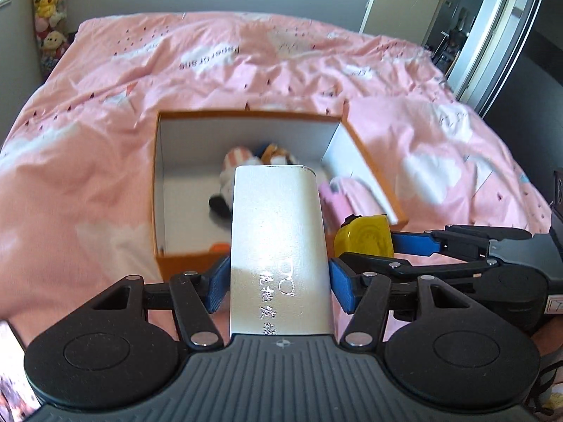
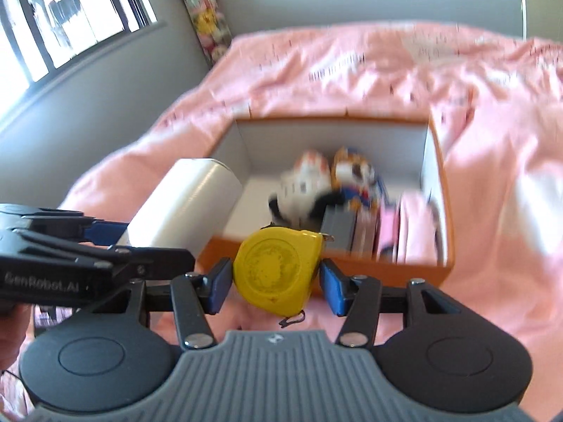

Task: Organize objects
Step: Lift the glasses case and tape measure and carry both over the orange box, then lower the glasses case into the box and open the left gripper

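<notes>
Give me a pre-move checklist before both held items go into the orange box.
1. Left gripper clamped on white bottle: ok.
2. Right gripper clamped on yellow tape measure: ok.
3. Orange box open on top: ok.
4. Free floor space in box, left side: ok.
5. Plush toys and pink items clear of the drop spots: cannot tell, blurred.
6. Grippers apart from each other: ok.
</notes>
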